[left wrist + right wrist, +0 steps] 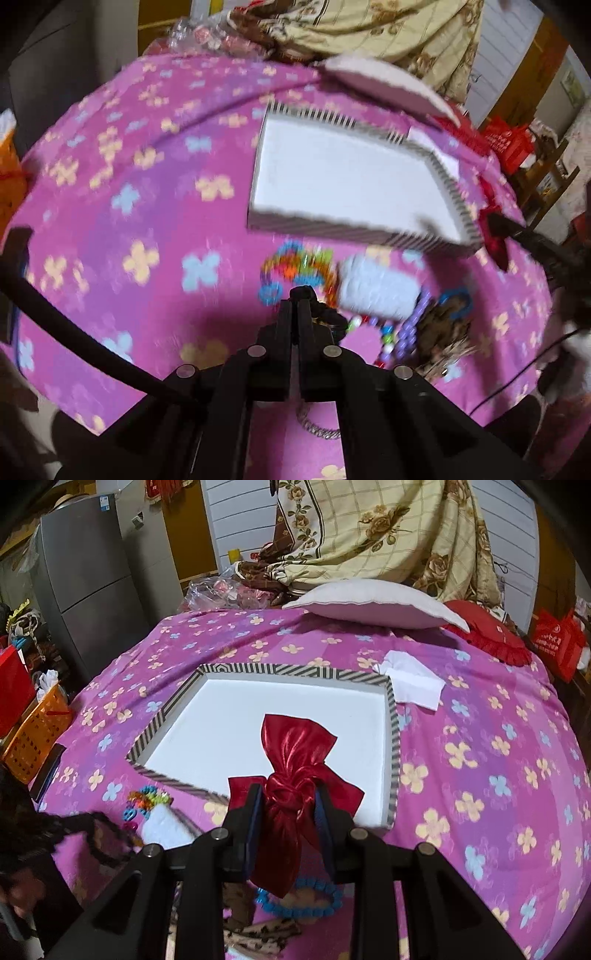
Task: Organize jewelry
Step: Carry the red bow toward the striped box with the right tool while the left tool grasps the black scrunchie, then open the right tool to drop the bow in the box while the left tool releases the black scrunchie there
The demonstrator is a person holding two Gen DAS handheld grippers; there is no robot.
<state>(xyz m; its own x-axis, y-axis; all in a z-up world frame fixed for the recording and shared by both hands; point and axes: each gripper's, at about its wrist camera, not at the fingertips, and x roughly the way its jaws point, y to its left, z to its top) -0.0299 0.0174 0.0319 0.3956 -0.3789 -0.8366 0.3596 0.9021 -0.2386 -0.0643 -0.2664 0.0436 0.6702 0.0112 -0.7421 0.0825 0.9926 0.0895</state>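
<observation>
Left wrist: our left gripper (297,295) is pinched shut on a dark beaded strand (325,314), lifted off the jewelry pile (369,295) just short of the striped tray (354,177).
Right wrist: our right gripper (290,794) clamps the red satin pouch (291,775) by its neck over the tray's near edge, we judge for setting inside.
Surface: pink flowered bedspread (480,738).
Room: pillow (373,603), fridge (88,590).

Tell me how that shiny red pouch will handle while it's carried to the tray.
The red pouch will probably flop: its free ends sag on both sides of the right gripper, whose jaws pinch its knotted neck. Its glossy fabric looks slippery, so it could slide under a loose hold. It seems light and should settle softly in the striped tray.
</observation>
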